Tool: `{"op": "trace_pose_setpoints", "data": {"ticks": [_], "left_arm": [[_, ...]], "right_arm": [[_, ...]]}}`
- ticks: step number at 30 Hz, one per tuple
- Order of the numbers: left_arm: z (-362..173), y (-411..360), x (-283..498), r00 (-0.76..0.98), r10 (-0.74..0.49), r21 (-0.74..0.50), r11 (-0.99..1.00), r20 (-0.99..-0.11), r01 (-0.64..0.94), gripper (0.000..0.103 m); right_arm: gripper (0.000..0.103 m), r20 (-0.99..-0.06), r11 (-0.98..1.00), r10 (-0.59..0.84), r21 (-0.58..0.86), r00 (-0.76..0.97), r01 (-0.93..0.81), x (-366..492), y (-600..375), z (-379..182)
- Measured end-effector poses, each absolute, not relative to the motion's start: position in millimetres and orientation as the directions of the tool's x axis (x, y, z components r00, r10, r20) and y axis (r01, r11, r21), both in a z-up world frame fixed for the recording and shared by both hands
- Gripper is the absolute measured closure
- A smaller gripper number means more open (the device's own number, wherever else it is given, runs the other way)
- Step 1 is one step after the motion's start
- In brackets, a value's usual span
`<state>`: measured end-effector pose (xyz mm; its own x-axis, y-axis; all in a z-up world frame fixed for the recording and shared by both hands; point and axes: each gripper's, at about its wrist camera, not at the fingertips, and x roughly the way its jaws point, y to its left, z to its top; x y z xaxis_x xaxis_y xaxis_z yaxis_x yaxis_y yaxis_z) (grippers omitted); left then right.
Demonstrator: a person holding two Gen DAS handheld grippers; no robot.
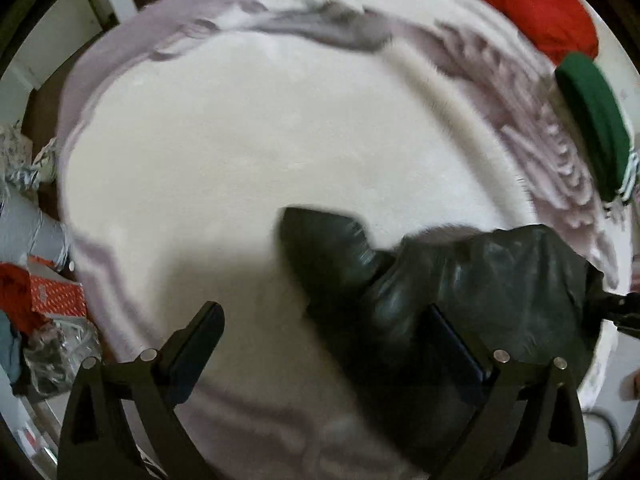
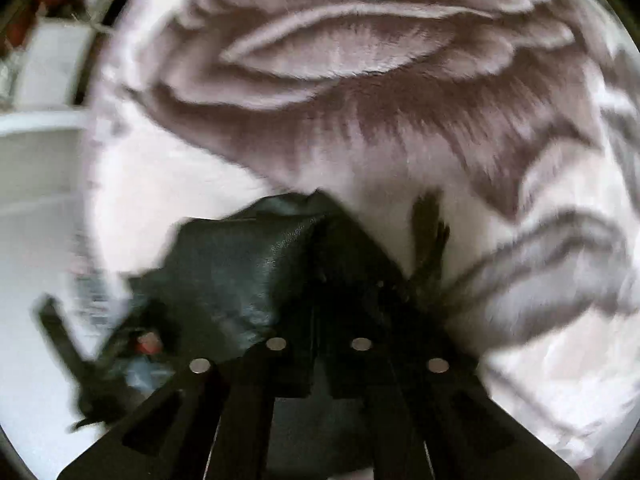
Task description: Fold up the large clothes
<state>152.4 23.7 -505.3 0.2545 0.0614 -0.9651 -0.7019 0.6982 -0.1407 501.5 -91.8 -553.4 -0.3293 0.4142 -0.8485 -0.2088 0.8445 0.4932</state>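
On the plush rose-patterned blanket [image 2: 360, 92], a black leather-look garment [image 1: 480, 288] lies bunched at its near edge. Right gripper [image 2: 318, 360] pinches its fabric, apparently to drag it flat; left gripper [image 1: 328, 340] hovers wide apart, empty.

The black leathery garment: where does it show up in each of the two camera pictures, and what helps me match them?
Left wrist view: the black garment lies at lower right, past the open left gripper.
Right wrist view: it fills the lower centre, pinched in the shut right gripper.
Shared landmark: the pale rose-patterned blanket beneath it.
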Motion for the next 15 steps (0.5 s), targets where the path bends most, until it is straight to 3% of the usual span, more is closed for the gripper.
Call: {"op": "trace_pose_setpoints", "data": {"ticks": [2, 3, 4, 6, 9, 15], "left_arm": [[-500.0, 21.4, 133.8, 0.299, -0.002, -0.224, 0.668, -0.954, -0.710, 0.000], [-504.3, 18.8, 123.7, 0.322, -0.070, -0.289, 0.642, -0.944, -0.710, 0.000], [-511.8, 16.1, 125.3, 0.342, -0.129, -0.344, 0.621, -0.931, -0.704, 0.000], [-533.6, 9.6, 127.5, 0.380, -0.258, -0.458, 0.572, -0.888, -0.680, 0.001], [-560.8, 9.6, 142.5, 0.435, -0.351, -0.559, 0.505, -0.829, -0.658, 0.002], [-577.7, 11.3, 163.4, 0.500, -0.350, -0.609, 0.512, -0.792, -0.606, 0.002]], "right_arm": [[0.059, -0.797, 0.802, 0.527, 0.582, -0.295, -0.139, 489.1, -125.9, -530.1], [0.025, -0.784, 0.794, 0.552, 0.598, -0.283, -0.107, 482.2, -140.4, -524.9], [0.007, -0.768, 0.786, 0.581, 0.615, -0.271, -0.058, 471.1, -160.2, -522.5], [0.007, -0.735, 0.768, 0.623, 0.640, -0.266, 0.028, 455.0, -188.2, -530.2], [0.007, -0.671, 0.723, 0.688, 0.670, -0.278, 0.172, 425.2, -221.9, -571.3], [0.007, -0.484, 0.537, 0.843, 0.773, -0.233, 0.338, 397.6, -229.6, -673.1]]}}
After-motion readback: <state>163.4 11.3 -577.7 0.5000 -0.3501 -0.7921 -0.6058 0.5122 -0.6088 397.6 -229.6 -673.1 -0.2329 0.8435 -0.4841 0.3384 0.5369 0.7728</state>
